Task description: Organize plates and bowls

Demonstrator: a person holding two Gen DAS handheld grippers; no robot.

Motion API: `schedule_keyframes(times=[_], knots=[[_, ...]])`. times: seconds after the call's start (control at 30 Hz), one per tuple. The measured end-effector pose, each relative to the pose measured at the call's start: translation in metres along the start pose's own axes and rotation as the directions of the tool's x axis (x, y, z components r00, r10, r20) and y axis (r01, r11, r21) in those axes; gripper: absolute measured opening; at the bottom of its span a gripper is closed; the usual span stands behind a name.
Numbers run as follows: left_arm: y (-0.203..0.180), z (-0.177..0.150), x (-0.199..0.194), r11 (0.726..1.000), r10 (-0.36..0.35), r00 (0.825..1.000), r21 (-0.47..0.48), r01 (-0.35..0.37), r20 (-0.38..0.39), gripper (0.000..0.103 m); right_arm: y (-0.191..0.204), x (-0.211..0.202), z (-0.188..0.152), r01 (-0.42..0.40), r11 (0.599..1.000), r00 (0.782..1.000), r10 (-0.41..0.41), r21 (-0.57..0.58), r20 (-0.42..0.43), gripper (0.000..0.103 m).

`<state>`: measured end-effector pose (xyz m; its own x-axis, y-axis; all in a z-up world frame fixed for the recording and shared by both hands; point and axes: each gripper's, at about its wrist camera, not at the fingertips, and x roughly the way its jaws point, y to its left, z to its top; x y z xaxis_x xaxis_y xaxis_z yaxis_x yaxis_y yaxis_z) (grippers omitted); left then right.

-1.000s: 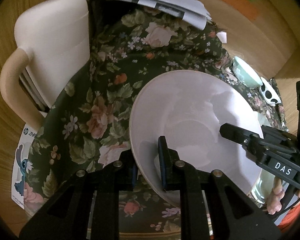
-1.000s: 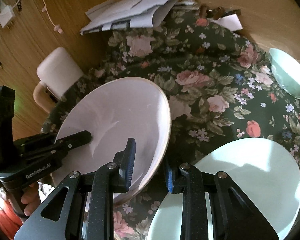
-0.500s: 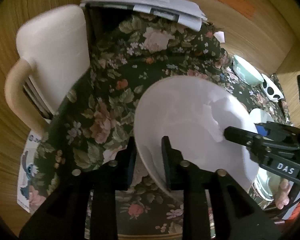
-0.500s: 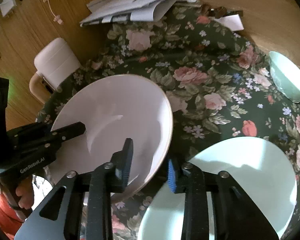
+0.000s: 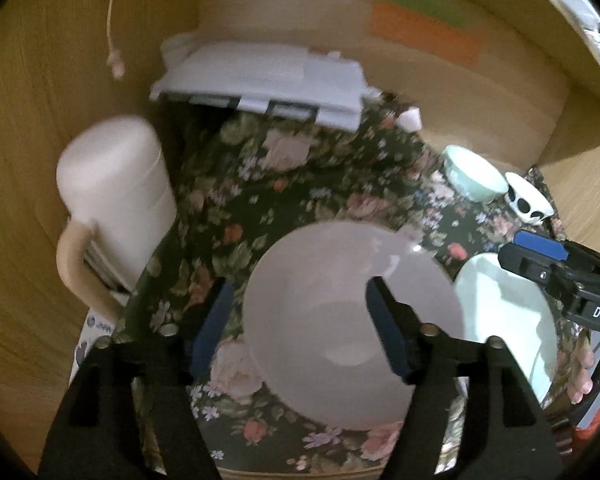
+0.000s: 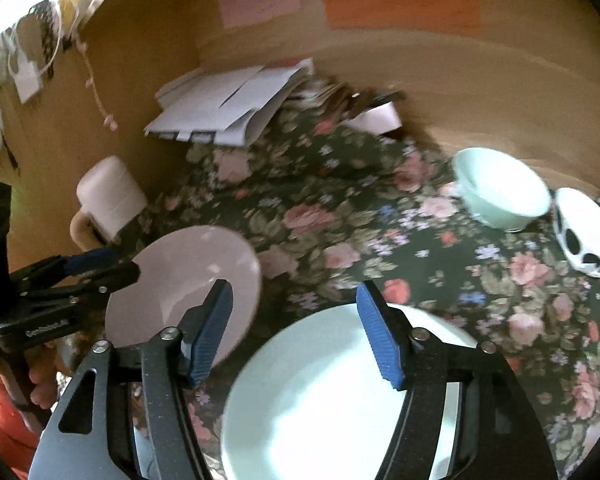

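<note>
Left wrist view | pink plate point(image 5: 340, 320): rigid, glazed, slippery, fragile | grip rim at 6 o'clock | left tongs point(image 5: 300, 320), right tongs point(image 6: 296, 332): spread, empty

A wide, shallow white ceramic plate point(image 5: 352, 308) with a smooth glossy face lies flat on the floral-clothed bench point(image 6: 340, 208), toward its near left part. Just beside it on the right sits a round pale mint-green ceramic plate point(image 6: 324, 392), also flat, its rim close to the white plate's edge; whether the two touch cannot be told. Well apart from both, at the far right of the bench, stands an upright pale mint-green ceramic bowl point(image 6: 500, 196), and just beside it on the right a white bowl with black spots point(image 6: 584, 236), tilted slightly.
</note>
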<state>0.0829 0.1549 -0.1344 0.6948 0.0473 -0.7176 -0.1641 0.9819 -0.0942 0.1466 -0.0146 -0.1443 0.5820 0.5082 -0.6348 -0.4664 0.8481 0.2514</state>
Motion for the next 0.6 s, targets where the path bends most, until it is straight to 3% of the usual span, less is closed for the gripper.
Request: schedule_keyframes(times=[0.2,0.6], knots=[[-0.026,0.017,-0.011,0.999,-0.024,0.997,0.044,0.021,0.067,0.089,-0.027,-0.031,0.008,0.071,0.997,0.994,-0.071,0.011,0.081,0.068],[-0.093,0.057,-0.003,0.985,-0.089,0.989,0.159,0.07,0.116,0.098,-0.101,-0.066,0.014,0.186,0.975,0.966,-0.204,0.126,0.156,0.074]])
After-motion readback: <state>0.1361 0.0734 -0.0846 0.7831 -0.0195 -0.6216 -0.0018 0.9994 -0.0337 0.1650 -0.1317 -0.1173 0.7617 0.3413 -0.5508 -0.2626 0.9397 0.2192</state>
